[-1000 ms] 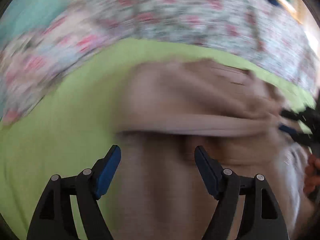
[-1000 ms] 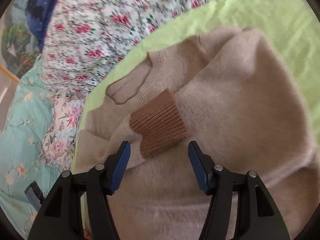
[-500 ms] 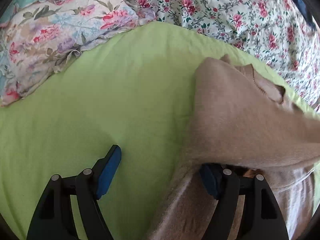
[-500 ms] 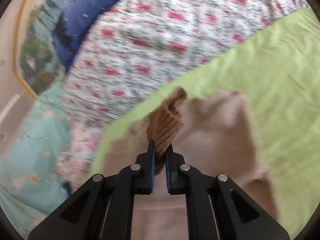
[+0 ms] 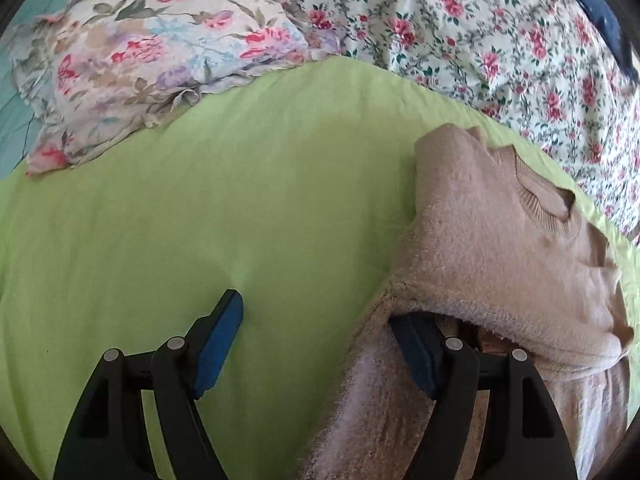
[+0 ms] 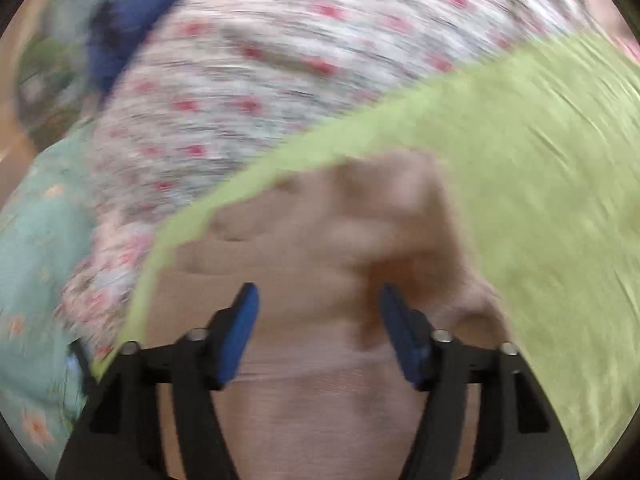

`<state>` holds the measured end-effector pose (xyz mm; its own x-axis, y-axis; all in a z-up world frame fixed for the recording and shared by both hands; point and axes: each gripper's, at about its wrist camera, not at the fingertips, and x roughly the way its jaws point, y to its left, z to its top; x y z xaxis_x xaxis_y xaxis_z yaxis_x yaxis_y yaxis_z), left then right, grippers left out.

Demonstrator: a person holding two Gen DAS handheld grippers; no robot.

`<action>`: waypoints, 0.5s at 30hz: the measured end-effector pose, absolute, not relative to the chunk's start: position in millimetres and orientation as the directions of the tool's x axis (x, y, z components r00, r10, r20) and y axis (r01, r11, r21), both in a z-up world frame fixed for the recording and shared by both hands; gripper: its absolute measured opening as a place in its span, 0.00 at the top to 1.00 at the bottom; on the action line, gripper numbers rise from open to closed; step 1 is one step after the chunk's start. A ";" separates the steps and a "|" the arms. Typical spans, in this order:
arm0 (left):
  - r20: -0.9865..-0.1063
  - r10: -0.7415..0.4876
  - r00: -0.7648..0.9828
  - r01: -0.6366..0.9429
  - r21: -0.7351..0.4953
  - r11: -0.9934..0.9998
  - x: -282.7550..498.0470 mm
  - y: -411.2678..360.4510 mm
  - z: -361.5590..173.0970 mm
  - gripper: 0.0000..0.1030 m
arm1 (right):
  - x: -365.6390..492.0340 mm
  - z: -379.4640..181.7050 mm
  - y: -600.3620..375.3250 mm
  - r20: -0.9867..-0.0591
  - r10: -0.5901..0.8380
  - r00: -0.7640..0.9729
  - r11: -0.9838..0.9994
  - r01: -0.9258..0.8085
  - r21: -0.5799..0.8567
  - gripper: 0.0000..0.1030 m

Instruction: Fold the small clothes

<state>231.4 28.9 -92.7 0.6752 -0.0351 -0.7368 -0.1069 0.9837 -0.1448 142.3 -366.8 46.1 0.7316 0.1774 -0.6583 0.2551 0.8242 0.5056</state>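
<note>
Green sheeting [image 5: 224, 208] covers the bed and fills most of the left wrist view, smooth apart from a shallow dimple just ahead of the left gripper [image 5: 316, 332]. That gripper's fingers are spread wide: the left blue pad [image 5: 220, 332] rests on or just above the bare sheet, while the right pad is tucked under a raised fold of the beige sweater [image 5: 500, 248], so its tip is hidden by the knit. Nothing is pinched between them. The sweater lies at the right side of the sheet, its fuzzy lower part running along the inside of the right finger, a folded layer draped over the top, and its ribbed neckline [image 5: 548, 200] opening farther back. Its right edge is cut off by the frame. Beyond the sheet, a pillow [image 5: 152, 60] in large faded flowers lies at the far left, a small-rose duvet [image 5: 500, 48] crosses the back, and a strip of dark blue cloth [image 5: 600, 12] shows at the upper right rim.

From the right wrist everything is smeared by motion. The right gripper [image 6: 320, 320] hangs over the sweater [image 6: 320, 248] with its blue pads apart and nothing held between them. A darker brown patch [image 6: 384, 280] on the knit sits near the right pad; what it is cannot be made out. Farther off, the green sheet [image 6: 540, 160], rose-print duvet [image 6: 260, 80] and blue cloth [image 6: 132, 20] are only blurred bands.
</note>
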 end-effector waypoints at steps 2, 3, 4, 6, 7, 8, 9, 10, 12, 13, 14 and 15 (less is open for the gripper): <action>-0.735 -0.048 0.677 -0.114 -0.168 0.979 231.2 32.3 -93.2 0.26 | 172.5 54.0 -342.7 -0.627 0.322 0.709 0.822 0.118 0.556 0.25; -0.734 -0.058 0.676 -0.114 -0.182 0.977 231.0 34.2 -94.1 0.26 | 196.2 52.2 -326.2 -0.619 0.413 0.668 0.807 0.047 0.589 0.24; -0.734 -0.068 0.675 -0.115 -0.196 0.974 230.9 35.7 -94.7 0.26 | 216.7 48.3 -311.6 -0.612 0.475 0.633 0.790 -0.001 0.613 0.24; -0.731 -0.083 0.678 -0.114 -0.216 0.970 230.4 37.9 -94.9 0.26 | 262.0 36.4 -281.0 -0.600 0.566 0.565 0.760 -0.076 0.645 0.24; -0.728 -0.087 0.680 -0.112 -0.220 0.969 229.8 38.1 -94.7 0.26 | 281.3 29.8 -268.7 -0.608 0.584 0.537 0.756 -0.087 0.649 0.24; -0.726 -0.091 0.682 -0.109 -0.224 0.969 229.2 38.3 -94.8 0.26 | 302.2 22.8 -257.2 -0.622 0.592 0.513 0.757 -0.090 0.647 0.24; -0.724 -0.095 0.683 -0.107 -0.229 0.968 228.5 38.3 -94.9 0.26 | 323.7 15.4 -246.5 -0.625 0.611 0.487 0.749 -0.101 0.654 0.24; -0.722 -0.102 0.684 -0.106 -0.236 0.966 228.1 38.9 -95.2 0.26 | 342.8 10.7 -236.0 -0.630 0.619 0.470 0.750 -0.113 0.652 0.24; -0.719 -0.114 0.685 -0.104 -0.251 0.962 228.0 40.1 -95.9 0.26 | 370.2 1.9 -216.9 -0.634 0.644 0.427 0.741 -0.145 0.655 0.24; -0.717 -0.116 0.687 -0.105 -0.256 0.961 227.3 39.5 -95.6 0.26 | 380.5 -2.7 -207.7 -0.634 0.666 0.392 0.729 -0.161 0.666 0.23; -0.713 -0.119 0.691 -0.103 -0.260 0.960 226.7 39.6 -95.4 0.26 | 390.7 -10.0 -200.1 -0.641 0.687 0.344 0.716 -0.168 0.678 0.23; -0.710 -0.119 0.694 -0.105 -0.263 0.959 225.5 38.4 -95.1 0.26 | 397.8 -17.8 -189.4 -0.661 0.695 0.283 0.715 -0.169 0.679 0.23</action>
